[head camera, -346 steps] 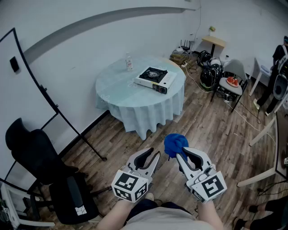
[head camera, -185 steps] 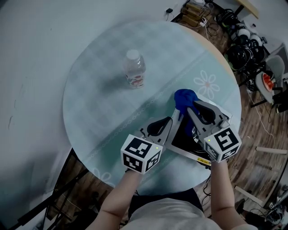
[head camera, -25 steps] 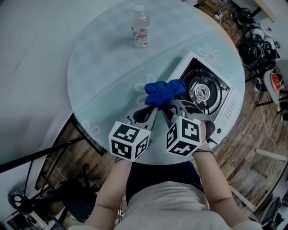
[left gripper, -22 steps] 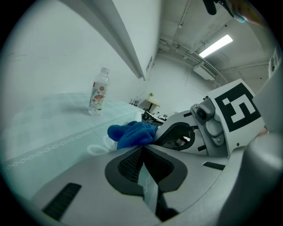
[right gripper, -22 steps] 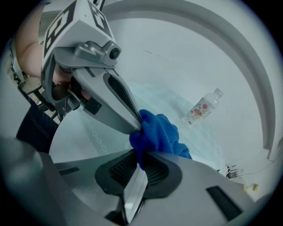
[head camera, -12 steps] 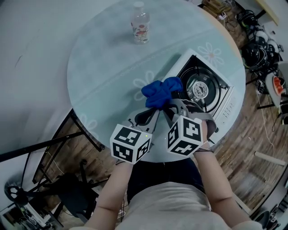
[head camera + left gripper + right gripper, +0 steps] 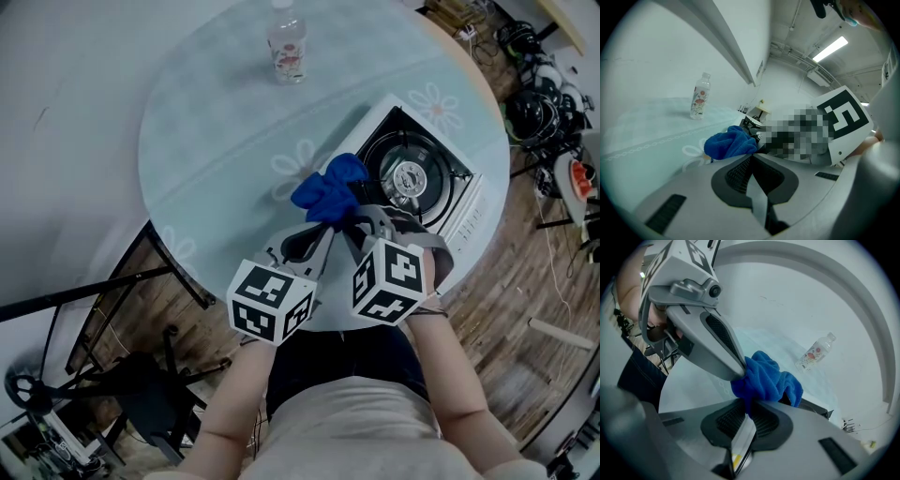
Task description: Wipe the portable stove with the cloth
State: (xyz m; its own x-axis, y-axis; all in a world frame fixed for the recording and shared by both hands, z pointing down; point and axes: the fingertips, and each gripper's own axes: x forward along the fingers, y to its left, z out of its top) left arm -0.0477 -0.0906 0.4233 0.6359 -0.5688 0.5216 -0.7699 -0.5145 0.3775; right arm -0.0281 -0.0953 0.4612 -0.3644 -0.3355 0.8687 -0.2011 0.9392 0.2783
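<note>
Crumpled blue cloth (image 7: 328, 192) touches the left edge of the portable stove (image 7: 412, 183).

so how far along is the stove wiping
Done: the right gripper is shut on the cloth, which is at the portable stove. In hand: the cloth lies over the stove's left edge in the head view. Left: burner and the rest of the top; nothing shows how much is wiped. The left gripper is shut, empty.

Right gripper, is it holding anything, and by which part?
The right gripper pinches the blue cloth by a bunched edge; the left gripper is shut on nothing.
</note>
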